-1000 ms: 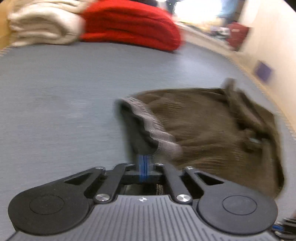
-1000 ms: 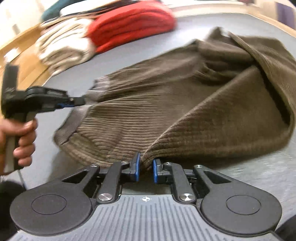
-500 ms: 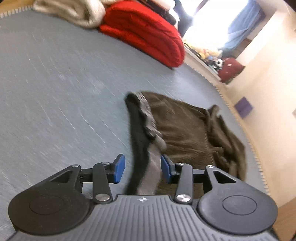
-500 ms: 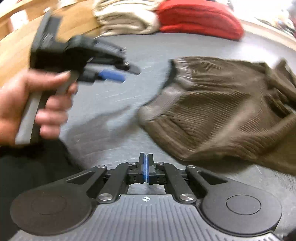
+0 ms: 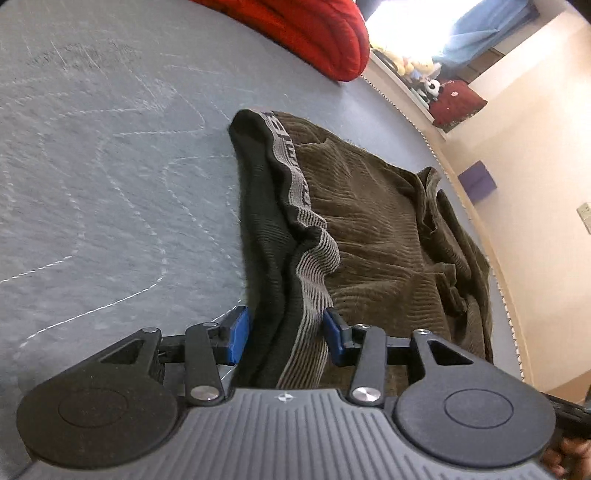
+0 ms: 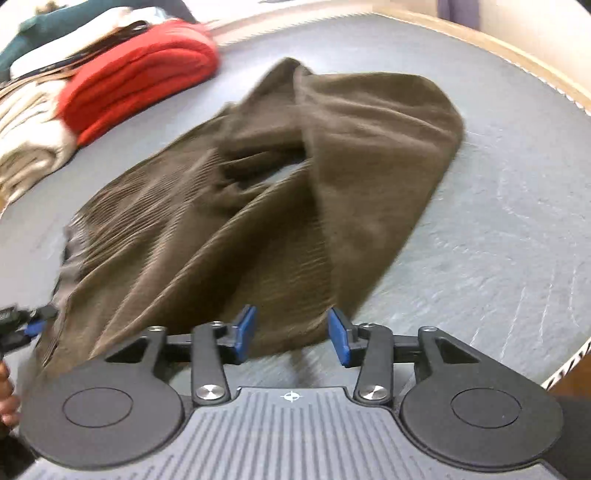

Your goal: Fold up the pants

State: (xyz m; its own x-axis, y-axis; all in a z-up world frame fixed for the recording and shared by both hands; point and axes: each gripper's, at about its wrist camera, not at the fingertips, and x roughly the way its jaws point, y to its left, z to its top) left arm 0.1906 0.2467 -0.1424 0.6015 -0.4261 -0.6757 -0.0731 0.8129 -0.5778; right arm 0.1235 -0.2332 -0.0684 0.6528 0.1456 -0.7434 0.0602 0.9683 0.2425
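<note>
Lying bunched, pants (image 5: 376, 229) waistband (image 5: 295, 173) toward left gripper (image 5: 284, 332)

One pair of brown corduroy pants (image 5: 388, 236) lies on one grey surface (image 5: 110, 184). Two grippers: the left gripper (image 5: 283, 334) and the right gripper (image 6: 291, 334), each with two blue-padded fingers (image 5: 236, 332). One red folded blanket (image 6: 140, 81), one cream folded blanket (image 6: 26, 136), one purple box (image 5: 478, 181).

Grey surface (image 5: 110, 184) in a bright, cream-walled room

A washed-out window (image 5: 413, 29) with blue curtain (image 5: 480, 33) glares beyond; a purple box (image 5: 477, 181), perhaps on the floor, sits by the wall (image 5: 535, 184).
</note>
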